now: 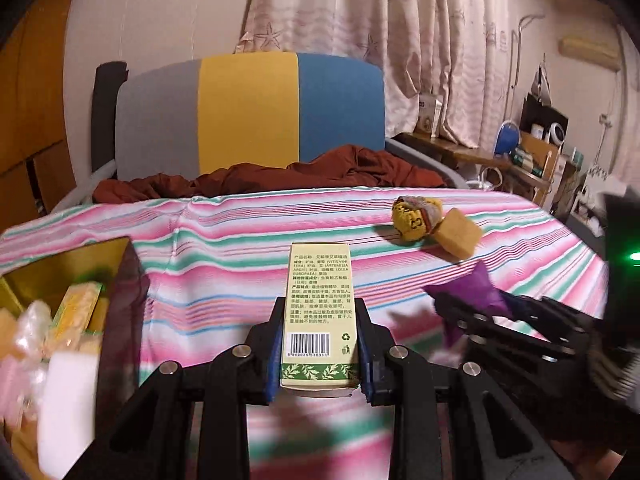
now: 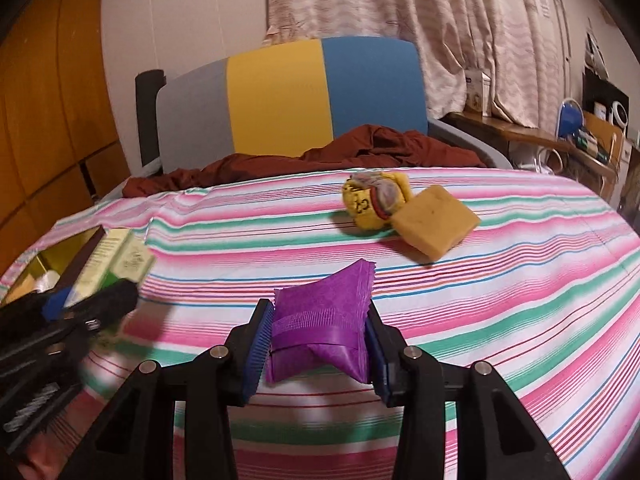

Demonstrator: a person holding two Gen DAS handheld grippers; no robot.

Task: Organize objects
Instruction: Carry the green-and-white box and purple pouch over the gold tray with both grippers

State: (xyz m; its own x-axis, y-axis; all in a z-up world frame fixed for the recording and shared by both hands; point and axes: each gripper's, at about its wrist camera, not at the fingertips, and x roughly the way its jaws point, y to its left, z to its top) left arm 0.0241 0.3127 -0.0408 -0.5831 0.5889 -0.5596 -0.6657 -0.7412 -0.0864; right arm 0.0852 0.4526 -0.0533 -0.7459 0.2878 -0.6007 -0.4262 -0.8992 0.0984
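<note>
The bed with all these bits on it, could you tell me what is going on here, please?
A person is tidying small items off the striped bedspread with a gripper in each hand. The left gripper is shut on a slim cream box, and the right gripper clamps a purple packet. An open container at the left already holds several items. A yellow tape measure and a tan block lie on the bed, not yet collected.

Both wrist fisheyes sit close over the striped bed [image 1: 248, 232], tilted down, facing the tricolour headboard [image 1: 248, 116]; each shows the other gripper at a lower frame edge; shared: yellow toy [image 2: 374, 202], sponge [image 2: 436, 222], curtain [image 2: 420, 20].
</note>
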